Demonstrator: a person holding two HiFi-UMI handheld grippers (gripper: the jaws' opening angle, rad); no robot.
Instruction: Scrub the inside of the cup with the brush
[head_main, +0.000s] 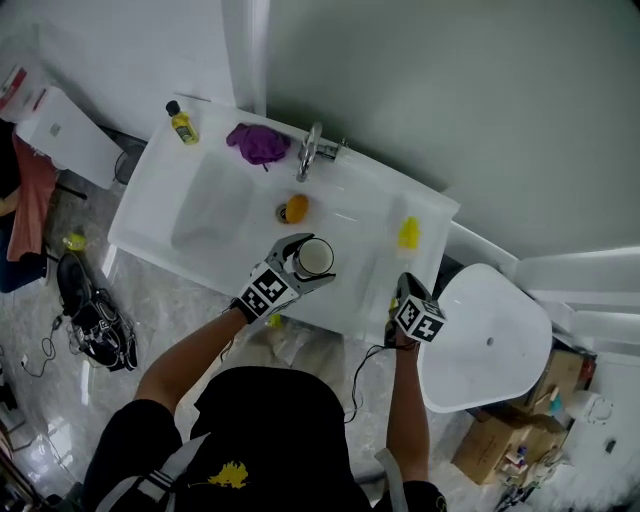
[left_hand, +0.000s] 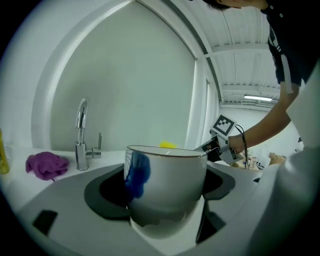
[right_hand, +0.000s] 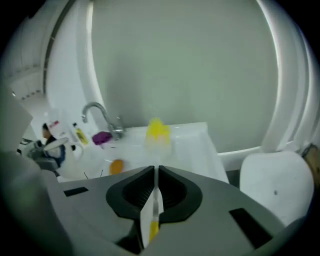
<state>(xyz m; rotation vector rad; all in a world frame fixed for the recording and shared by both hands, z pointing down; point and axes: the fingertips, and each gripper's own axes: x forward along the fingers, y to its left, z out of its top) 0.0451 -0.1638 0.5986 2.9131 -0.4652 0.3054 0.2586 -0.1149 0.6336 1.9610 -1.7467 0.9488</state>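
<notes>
Clamping white blue-marked cup (left_hand: 170, 180), left fingers (left_hand: 102, 197); right fingers (right_hand: 131, 194) pinching yellow-bristled brush (right_hand: 158, 132).

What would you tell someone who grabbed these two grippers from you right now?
Left gripper: shut on the cup, held upright over the sink.
Right gripper: shut on the handle of the brush; its yellow head points toward the sink, apart from the cup.
Done: cup and brush are both in hand.
Left: put the brush head into the cup and scrub its inside.
</notes>
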